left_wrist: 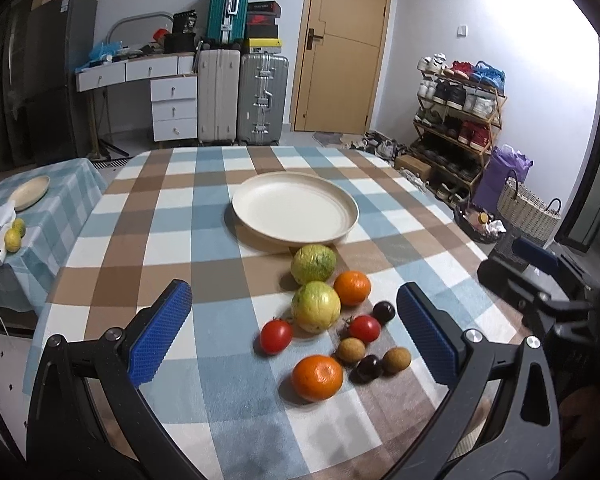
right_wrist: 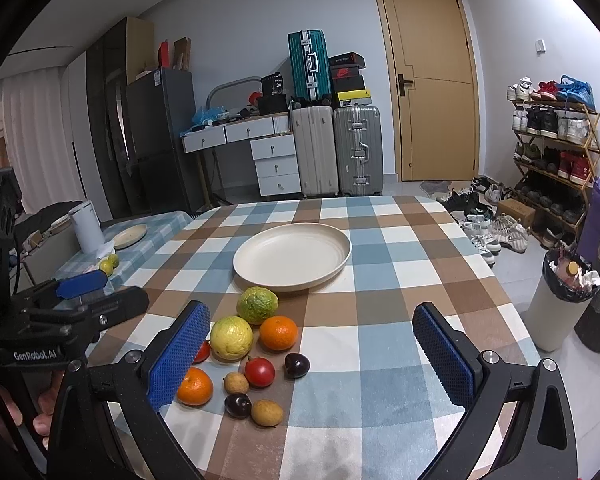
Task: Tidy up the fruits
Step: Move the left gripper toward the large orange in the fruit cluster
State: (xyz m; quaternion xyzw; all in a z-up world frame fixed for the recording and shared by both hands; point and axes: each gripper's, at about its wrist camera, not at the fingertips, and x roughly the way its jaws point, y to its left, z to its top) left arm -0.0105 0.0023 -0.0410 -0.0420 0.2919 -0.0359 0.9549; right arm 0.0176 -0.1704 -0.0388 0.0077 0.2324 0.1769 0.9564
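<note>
Fruits are sitting loose on the checked surface (left_wrist: 172, 216) in front of the cream plate (left_wrist: 296, 208): 2 guavas (left_wrist: 315, 306), 2 oranges (right_wrist: 278, 333), 2 tomatoes (left_wrist: 276, 336), 2 dark plums (right_wrist: 297, 365), 2 longans (right_wrist: 267, 413). You're holding left tool (left_wrist: 294, 324) and right tool (right_wrist: 310, 354) spread wide, gripping nothing. "GenRobot.AI" is showing on left tool's body. Right tool's pad (right_wrist: 179, 356) is hiding most of 1 tomato.

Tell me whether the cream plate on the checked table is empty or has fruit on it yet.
Empty. The plate shows only its bare cream surface in both views; the fruit, such as the nearest green one, lies on the tablecloth beside it.
</note>
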